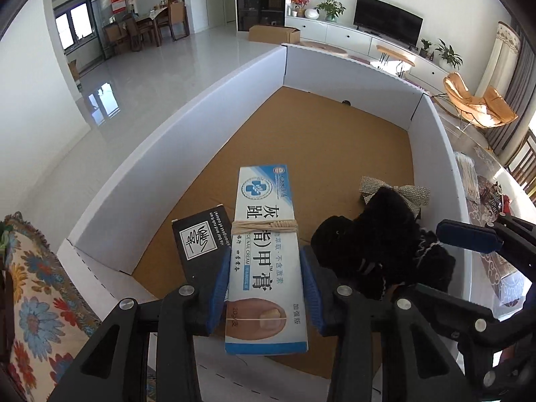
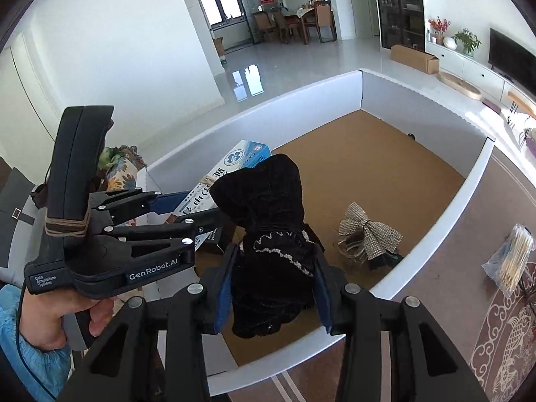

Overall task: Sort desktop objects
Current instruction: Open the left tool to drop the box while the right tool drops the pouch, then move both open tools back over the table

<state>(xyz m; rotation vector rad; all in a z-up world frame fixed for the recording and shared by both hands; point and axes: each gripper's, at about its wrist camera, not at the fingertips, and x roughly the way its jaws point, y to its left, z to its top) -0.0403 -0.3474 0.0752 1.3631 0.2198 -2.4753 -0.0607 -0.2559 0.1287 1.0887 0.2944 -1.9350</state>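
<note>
- Left wrist view: my left gripper point(image 1: 266, 288) had its blue pads either side of the toenail cream box point(image 1: 265, 254), over the white-walled cardboard box point(image 1: 167, 154). I couldn't tell whether they pressed. A black carton point(image 1: 200, 238) lay at 9 o'clock.
- Right wrist view: my right gripper point(image 2: 272, 284) flanked black fabric point(image 2: 271, 234), grip unclear. A glittery bow point(image 2: 368, 232) lay at 3 o'clock.

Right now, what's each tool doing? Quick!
Left tool: holding the blue and white cream box over the big box.
Right tool: the fuzzy black cloth sits between its fingers.
</note>
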